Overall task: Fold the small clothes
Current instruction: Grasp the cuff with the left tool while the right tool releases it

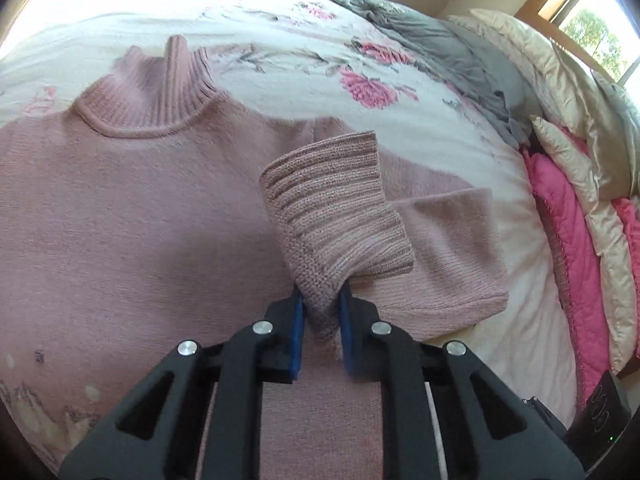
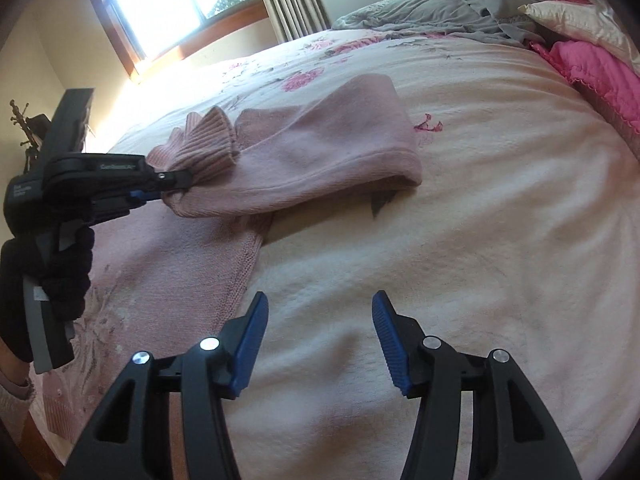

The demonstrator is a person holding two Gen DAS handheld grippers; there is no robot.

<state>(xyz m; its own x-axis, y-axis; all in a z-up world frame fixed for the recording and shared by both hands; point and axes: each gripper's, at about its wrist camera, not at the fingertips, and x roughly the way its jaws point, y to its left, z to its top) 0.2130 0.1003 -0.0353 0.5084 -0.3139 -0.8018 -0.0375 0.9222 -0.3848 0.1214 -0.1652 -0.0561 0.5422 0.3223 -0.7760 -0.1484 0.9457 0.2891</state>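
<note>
Two grippers share the work: our left gripper [image 1: 322,308] pinches the ribbed cuff [image 1: 336,208] of the pink sweater [image 1: 120,208], lifted so the sleeve can fold inward, while only the right wrist view shows our right gripper [image 2: 320,340] spread empty above the bedspread [image 2: 480,240] beside the sweater's side edge.

Right tongs [image 2: 320,340] agape above bedspread [image 2: 460,240]

Bright daylight from a blown-out window [image 2: 160,4], soft shadows, strong fisheye curving, dark vignetted corners.
</note>
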